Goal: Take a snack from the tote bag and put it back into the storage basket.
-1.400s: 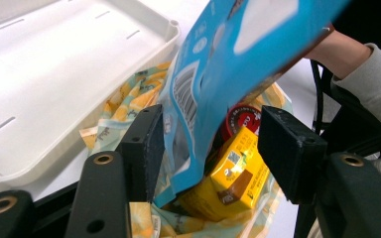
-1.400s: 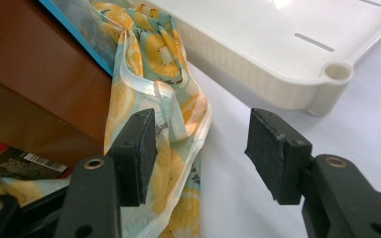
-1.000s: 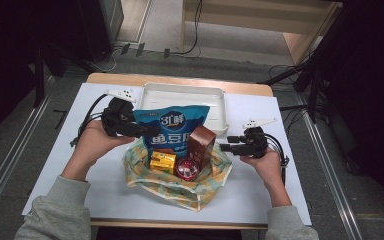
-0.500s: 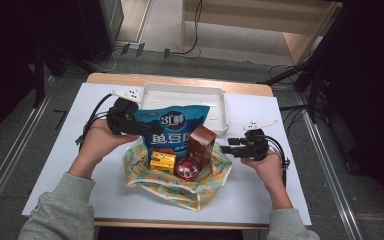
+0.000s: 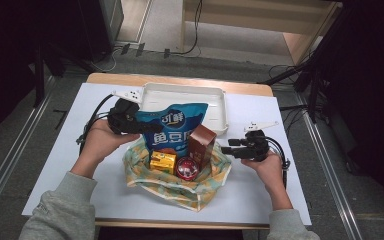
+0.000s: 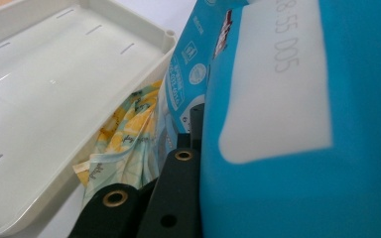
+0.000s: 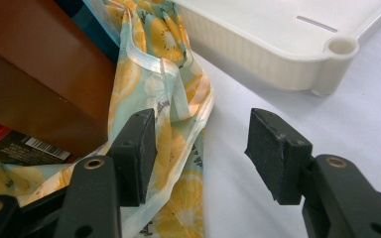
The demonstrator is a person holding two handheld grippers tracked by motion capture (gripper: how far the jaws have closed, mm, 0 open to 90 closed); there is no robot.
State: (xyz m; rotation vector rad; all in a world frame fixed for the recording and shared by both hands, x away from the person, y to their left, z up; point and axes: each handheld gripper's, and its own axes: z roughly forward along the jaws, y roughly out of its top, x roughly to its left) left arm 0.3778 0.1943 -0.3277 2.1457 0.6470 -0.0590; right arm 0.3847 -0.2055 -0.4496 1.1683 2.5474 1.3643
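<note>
The blue foil snack bag point(image 5: 172, 127) stands upright at the back of the yellow-and-green fruit-print cloth bag point(image 5: 180, 180), in front of the white plastic tray point(image 5: 185, 97), and the left gripper point(image 5: 132, 125) has just been closing its jaws onto the snack bag's left edge, where they now pinch it. In the left gripper view the snack bag point(image 6: 297, 124) is so close that its blue foil and a white date panel cover the right half of the frame and hide one jaw, so the grip itself is hard to make out there; beyond the black jaw show a fold of the cloth bag point(image 6: 124, 134) and the tray point(image 6: 44, 89). The high view adds what that close view cuts off: a brown carton point(image 5: 201, 145), a small yellow box point(image 5: 162, 162) and a round red tin point(image 5: 186, 168) sitting inside the cloth bag. The right gripper point(image 5: 227, 147) sits beside the cloth bag's right rim with its jaws spread; the right gripper view shows the cloth bag point(image 7: 173, 129) running under one pad point(image 7: 139, 156) and bare white table point(image 7: 367, 124) by the other, nothing pinched. The carton point(image 7: 39, 69) is cut off at that view's left edge
</note>
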